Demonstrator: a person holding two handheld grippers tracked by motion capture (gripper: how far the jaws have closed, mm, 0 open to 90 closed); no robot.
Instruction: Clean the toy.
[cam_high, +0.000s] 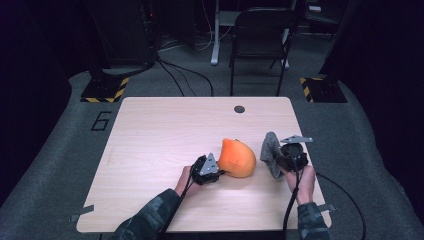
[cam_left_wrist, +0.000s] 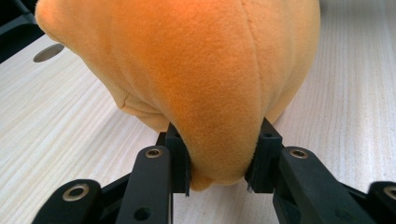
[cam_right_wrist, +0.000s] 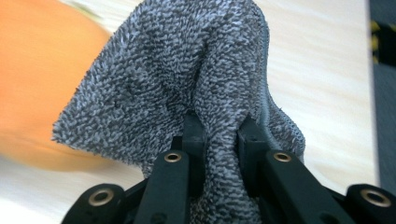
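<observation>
Orange plush, high view: the orange plush (cam_high: 237, 158) sits on the pale wooden bench (cam_high: 165, 135) a little toward 4 o'clock of the bench's middle, its pointed tip aimed at 12 o'clock.
Left claw, high view: the left claw (cam_high: 219, 173) meets the plush at its 8 o'clock edge, touching it; the left hand (cam_high: 186, 181) holds it from 7 o'clock.
Right claw, high view: the right claw (cam_high: 278, 161) is at 3 o'clock of the plush, near it but apart, with the grey cloth (cam_high: 270, 152) bunched in front of it; the right hand (cam_high: 301, 181) is behind.
Left gripper view: the left claw (cam_left_wrist: 218, 161) is clamped on the plush (cam_left_wrist: 196, 70), both jaws pressing into its lower bulge so the fabric is pinched between them.
Right gripper view: the right claw (cam_right_wrist: 220, 140) is clamped on a fold of the grey cloth (cam_right_wrist: 187, 74), which stands up loosely above the jaws; the plush (cam_right_wrist: 32, 70) is a blur at 9 o'clock.
Progress: both grasps look done, 1 on each thing. By my reading the cloth has not yet met the plush, so wiping or covering it is what remains.
</observation>
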